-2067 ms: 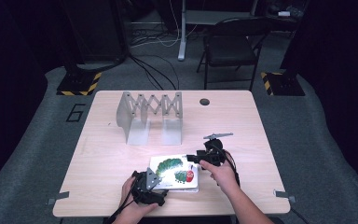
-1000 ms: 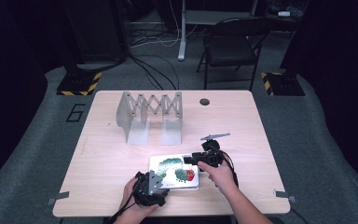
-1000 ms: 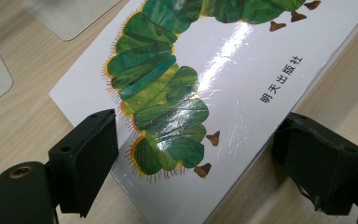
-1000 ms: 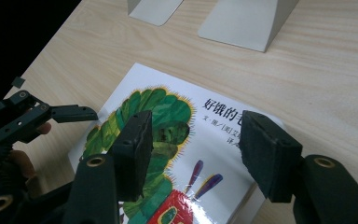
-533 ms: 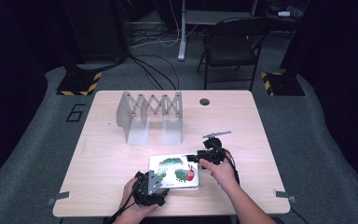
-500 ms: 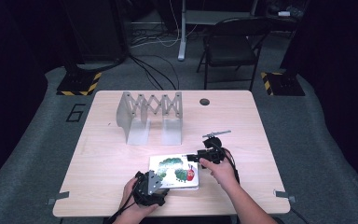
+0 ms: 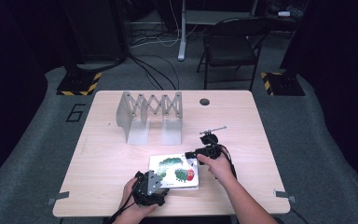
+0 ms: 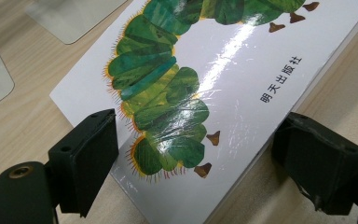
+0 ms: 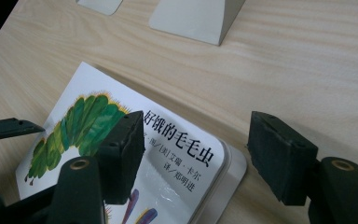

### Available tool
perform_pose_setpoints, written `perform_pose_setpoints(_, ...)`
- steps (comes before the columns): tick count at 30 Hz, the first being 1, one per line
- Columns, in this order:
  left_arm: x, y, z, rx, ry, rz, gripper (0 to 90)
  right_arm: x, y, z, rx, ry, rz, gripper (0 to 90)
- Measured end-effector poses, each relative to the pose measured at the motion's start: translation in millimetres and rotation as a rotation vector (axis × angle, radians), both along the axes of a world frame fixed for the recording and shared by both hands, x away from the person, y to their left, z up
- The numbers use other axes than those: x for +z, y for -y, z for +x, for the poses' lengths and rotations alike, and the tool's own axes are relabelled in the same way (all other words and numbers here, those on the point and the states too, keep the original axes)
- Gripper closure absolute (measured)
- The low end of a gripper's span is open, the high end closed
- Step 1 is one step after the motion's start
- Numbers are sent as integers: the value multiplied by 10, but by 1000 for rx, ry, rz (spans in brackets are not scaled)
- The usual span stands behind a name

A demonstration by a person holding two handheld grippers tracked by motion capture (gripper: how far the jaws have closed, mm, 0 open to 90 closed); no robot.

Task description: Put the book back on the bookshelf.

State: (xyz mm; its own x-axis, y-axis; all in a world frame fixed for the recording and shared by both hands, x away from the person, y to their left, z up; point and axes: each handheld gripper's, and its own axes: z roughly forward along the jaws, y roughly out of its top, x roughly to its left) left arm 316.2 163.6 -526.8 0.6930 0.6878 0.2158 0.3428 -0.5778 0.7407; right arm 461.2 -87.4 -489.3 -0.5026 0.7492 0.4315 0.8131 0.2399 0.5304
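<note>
Left gripper (image 8: 196,154) wide open over book (image 8: 205,84) corner, holds nothing. Right gripper (image 9: 196,154) wide open over other corner, moved in a bit closer. Book flat on table (image 7: 121,158), near rack (image 7: 151,114). Grab looks next.

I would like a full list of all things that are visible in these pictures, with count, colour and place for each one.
Picture book: one, white cover with green caterpillar, near edge of table, lying flat.
Expanding rack: one, grey, far left part of table.
Table: one, light wood, round dark hole near far edge.
Folding chair: one, dark, on floor behind table.
Left gripper: one, black, jaws open astride a book corner.
Right gripper: one, black, jaws open over another book corner.
Hands: two, each holding a gripper.
</note>
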Motion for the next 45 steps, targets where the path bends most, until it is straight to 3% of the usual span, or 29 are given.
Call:
perform_pose_setpoints(7,-1,-2,-1,1,1,0,145,-54,-49,-3,39,1,-3,356)
perform_pose_setpoints(17,-5,-3,0,1,6,-1,144,-84,-89,-16,53,-46,16,341)
perform_pose_setpoints(18,-5,-2,0,1,6,-2,144,-102,-87,-4,66,-24,17,340)
perform_pose_setpoints(22,-5,-3,1,1,6,-2,144,-98,-105,-13,73,-62,24,332)
perform_pose_setpoints(45,2,-7,13,-15,0,5,133,-130,-103,-1,79,-58,21,339)
